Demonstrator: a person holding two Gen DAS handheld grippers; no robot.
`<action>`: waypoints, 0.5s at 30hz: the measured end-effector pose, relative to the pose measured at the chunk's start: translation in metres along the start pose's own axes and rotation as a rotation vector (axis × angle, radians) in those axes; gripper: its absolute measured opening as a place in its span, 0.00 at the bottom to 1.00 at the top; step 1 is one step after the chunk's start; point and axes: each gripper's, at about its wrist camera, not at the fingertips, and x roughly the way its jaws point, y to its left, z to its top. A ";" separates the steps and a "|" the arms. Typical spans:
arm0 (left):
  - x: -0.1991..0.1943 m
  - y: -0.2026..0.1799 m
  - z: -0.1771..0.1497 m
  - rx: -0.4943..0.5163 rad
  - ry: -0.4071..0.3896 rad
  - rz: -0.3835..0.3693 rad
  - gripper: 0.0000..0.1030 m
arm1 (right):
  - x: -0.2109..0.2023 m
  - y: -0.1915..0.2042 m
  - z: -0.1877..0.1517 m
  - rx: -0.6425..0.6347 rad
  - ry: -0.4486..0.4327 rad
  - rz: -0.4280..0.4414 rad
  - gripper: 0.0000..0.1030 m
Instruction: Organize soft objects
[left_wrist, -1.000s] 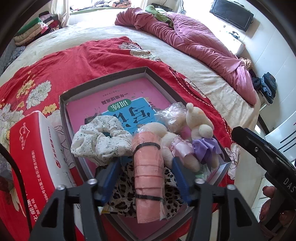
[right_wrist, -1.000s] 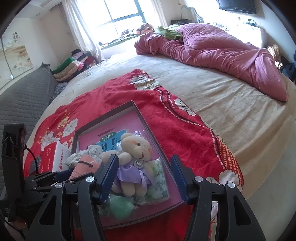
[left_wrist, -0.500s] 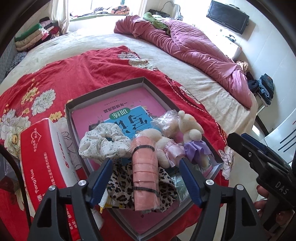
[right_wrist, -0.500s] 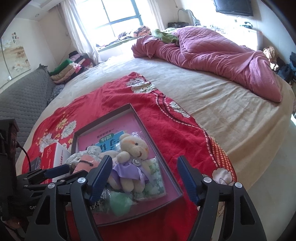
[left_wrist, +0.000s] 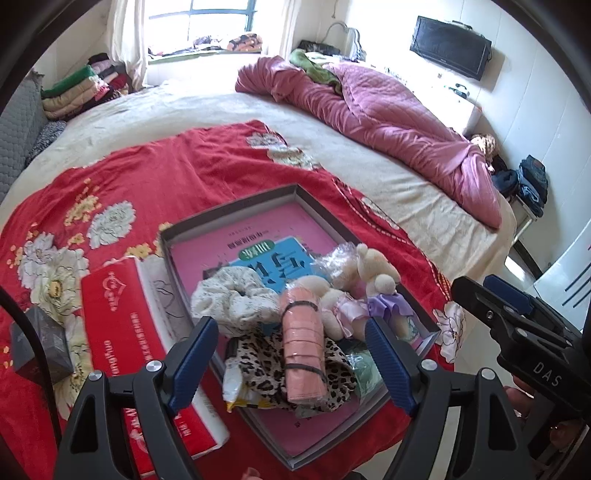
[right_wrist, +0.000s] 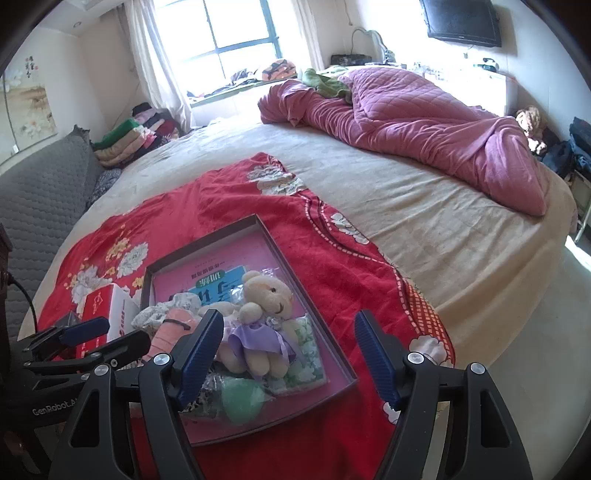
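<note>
A shallow grey tray (left_wrist: 229, 210) lies on the bed with a pink book in it. Piled at its near end are a floral scrunchie (left_wrist: 232, 302), a pink roll (left_wrist: 303, 350) bound with black bands, a leopard-print cloth (left_wrist: 258, 365) and a plush bear (left_wrist: 376, 273) in a purple dress. My left gripper (left_wrist: 290, 326) hovers above the roll, its jaws opening and touching nothing. My right gripper (right_wrist: 290, 319) stands open above the bear (right_wrist: 262, 299), apart from it. A green soft thing (right_wrist: 242, 400) in a plastic bag lies at the tray's near corner.
A red tissue box (left_wrist: 122, 332) and a small dark box (left_wrist: 44, 343) sit left of the tray on a red floral blanket (left_wrist: 147, 173). A crumpled pink quilt (left_wrist: 388, 122) lies at the far right. Folded clothes (left_wrist: 74, 92) are stacked far left. The bed's edge drops off at right.
Both grippers have drawn back and upward from the tray with their jaws spreading wider. The pink roll and the bear stay lying in the tray.
</note>
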 end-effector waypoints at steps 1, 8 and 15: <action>-0.003 0.002 0.000 -0.003 -0.008 0.008 0.81 | -0.002 0.002 0.000 0.000 -0.002 -0.006 0.72; -0.025 0.019 -0.001 -0.041 -0.048 0.030 0.82 | -0.012 0.021 0.000 -0.024 -0.027 -0.037 0.73; -0.050 0.033 -0.012 -0.057 -0.080 0.040 0.82 | -0.038 0.047 -0.003 -0.014 -0.099 -0.045 0.73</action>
